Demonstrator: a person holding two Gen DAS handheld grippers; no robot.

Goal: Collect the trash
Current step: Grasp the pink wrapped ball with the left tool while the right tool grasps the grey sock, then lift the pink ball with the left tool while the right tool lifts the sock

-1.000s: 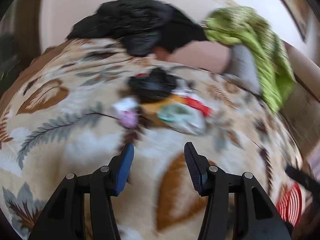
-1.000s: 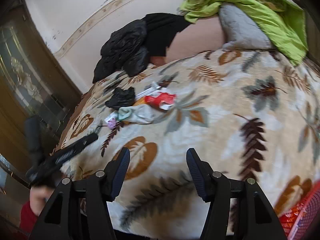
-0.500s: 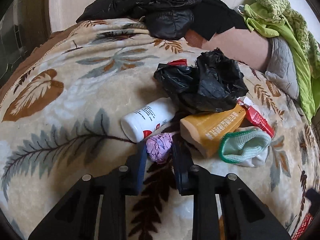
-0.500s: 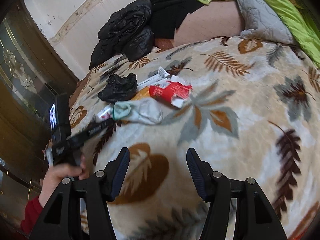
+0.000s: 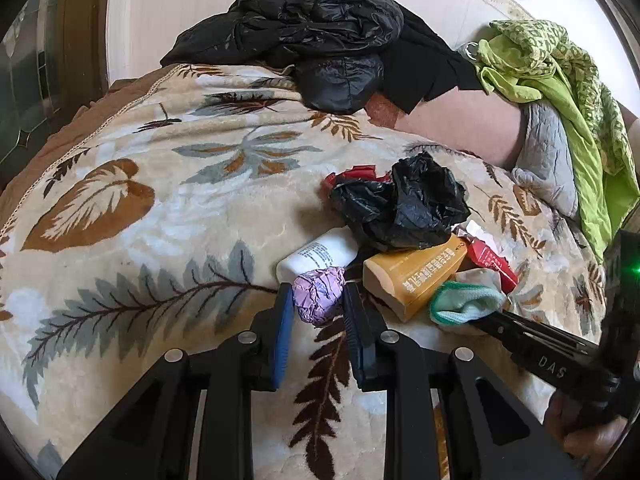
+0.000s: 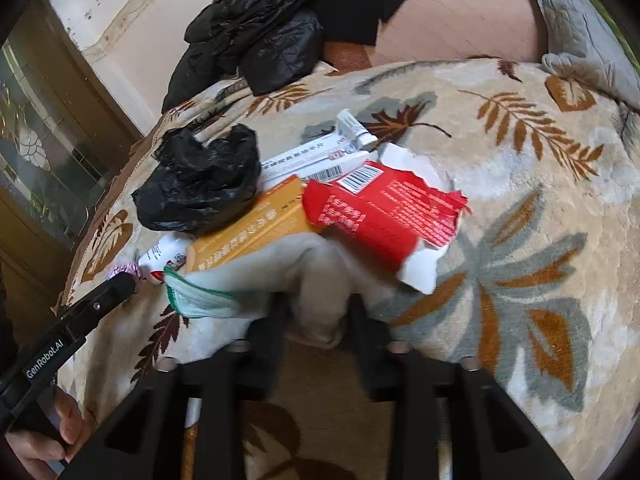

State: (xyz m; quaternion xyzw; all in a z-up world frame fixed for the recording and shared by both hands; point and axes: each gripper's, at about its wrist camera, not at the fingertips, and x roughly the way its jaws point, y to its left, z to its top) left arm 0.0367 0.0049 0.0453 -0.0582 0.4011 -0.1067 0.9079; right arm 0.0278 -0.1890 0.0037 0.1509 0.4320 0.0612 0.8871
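Observation:
A heap of trash lies on a leaf-patterned blanket. My left gripper is shut on a crumpled purple paper ball, next to a white bottle. Beside them lie an orange tube, a black plastic bag and a red wrapper. My right gripper is closed around a grey sock with a green cuff; its fingers are blurred. In the right wrist view the red wrapper, orange tube, black bag and white box lie just beyond the sock.
A black jacket lies at the far edge of the bed against the wall. A green cloth and grey pillow sit at the far right. A dark wooden glass door stands to the left.
My left gripper closed on the purple paper ball. My right gripper moved forward to the heap and closed around the sock.

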